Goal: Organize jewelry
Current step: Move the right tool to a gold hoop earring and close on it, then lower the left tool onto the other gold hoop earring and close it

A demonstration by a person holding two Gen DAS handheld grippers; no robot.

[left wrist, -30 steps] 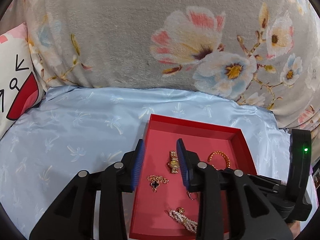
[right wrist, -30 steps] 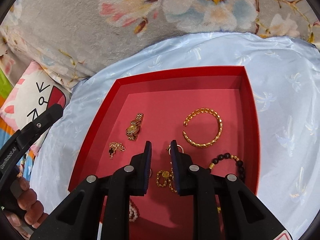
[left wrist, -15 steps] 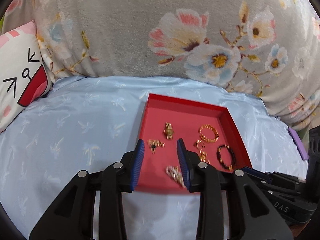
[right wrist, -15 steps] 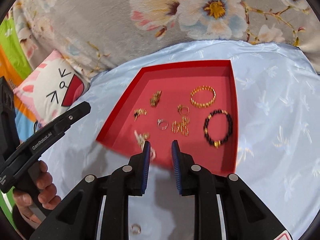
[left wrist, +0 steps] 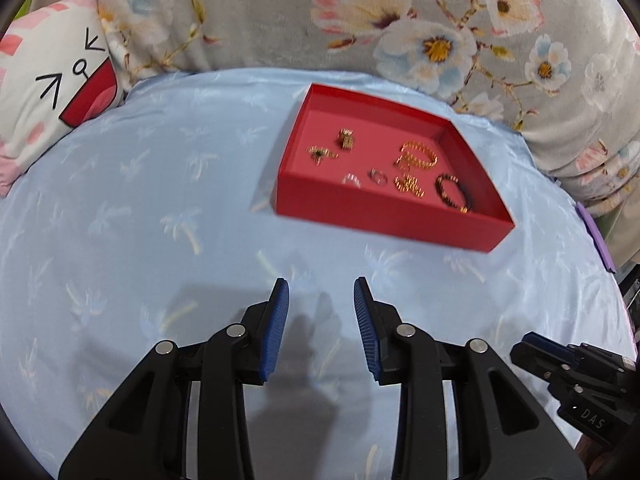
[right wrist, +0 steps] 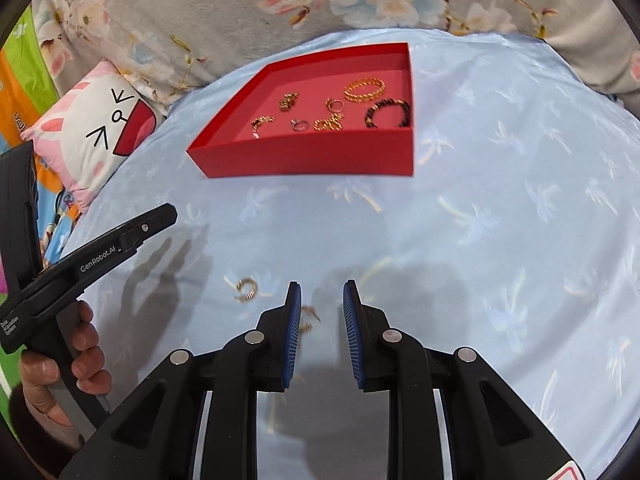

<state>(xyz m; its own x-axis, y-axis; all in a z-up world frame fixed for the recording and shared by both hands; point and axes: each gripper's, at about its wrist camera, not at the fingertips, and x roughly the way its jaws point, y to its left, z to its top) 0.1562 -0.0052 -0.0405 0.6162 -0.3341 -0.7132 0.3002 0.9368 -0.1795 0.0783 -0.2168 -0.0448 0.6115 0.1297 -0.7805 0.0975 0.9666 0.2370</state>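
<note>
A red tray [left wrist: 384,216] [right wrist: 312,162] sits on the pale blue cloth and holds several pieces: a gold bangle [left wrist: 418,156] [right wrist: 365,89], a black bead bracelet [left wrist: 454,194] [right wrist: 389,114], a gold watch [left wrist: 346,139], a ring [right wrist: 300,125] and chains. A gold ring [right wrist: 246,290] lies loose on the cloth near me, and a small gold piece [right wrist: 307,318] lies by my right gripper's left finger. My left gripper [left wrist: 320,320] is open and empty, well short of the tray. My right gripper [right wrist: 320,316] is open and empty above the cloth.
A floral grey blanket [left wrist: 280,12] rises behind the tray. A white and pink cat cushion [left wrist: 52,84] [right wrist: 96,136] lies at the left. The left gripper's body and the hand holding it [right wrist: 76,264] show at the left of the right wrist view. A purple strip [left wrist: 596,236] lies at the cloth's right edge.
Both grippers have pulled back from above the tray to over the near cloth. The tray now looks smaller and farther. The loose gold ring has come into the right wrist view.
</note>
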